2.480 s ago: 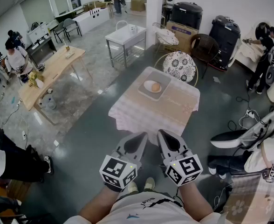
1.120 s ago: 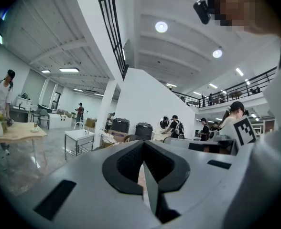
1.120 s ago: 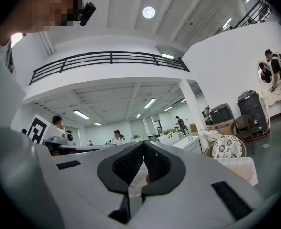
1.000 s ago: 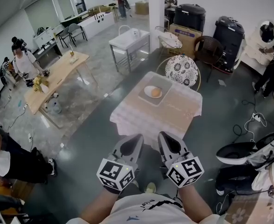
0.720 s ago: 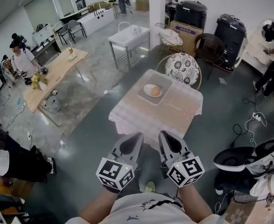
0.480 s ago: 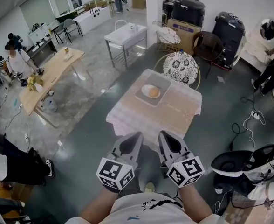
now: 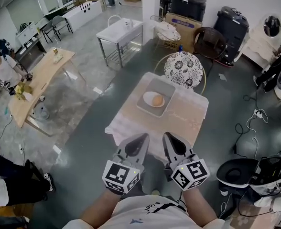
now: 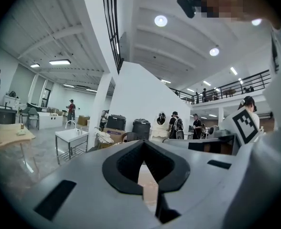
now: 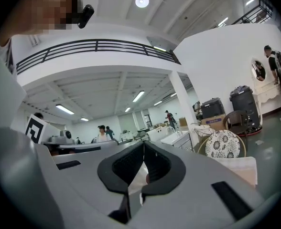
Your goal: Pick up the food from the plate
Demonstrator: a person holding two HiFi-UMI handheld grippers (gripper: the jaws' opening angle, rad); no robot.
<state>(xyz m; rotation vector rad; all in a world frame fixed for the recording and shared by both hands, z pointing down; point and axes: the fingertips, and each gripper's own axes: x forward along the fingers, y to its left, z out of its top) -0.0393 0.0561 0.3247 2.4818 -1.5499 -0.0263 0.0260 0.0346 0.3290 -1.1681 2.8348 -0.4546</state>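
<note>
Nearer now, the worktop is faced; left gripper and right gripper are held abreast, jaws closed, empty.

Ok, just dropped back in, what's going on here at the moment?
A person stands a little short of a small cloth-covered table, holding a gripper in each hand. The left gripper and right gripper are both shut and empty, held side by side low in front of the body and pointing toward the table. The round orange-brown food sits on a white plate in a grey tray on the table's far half. Neither gripper is near it, so the pick has not begun.
</note>
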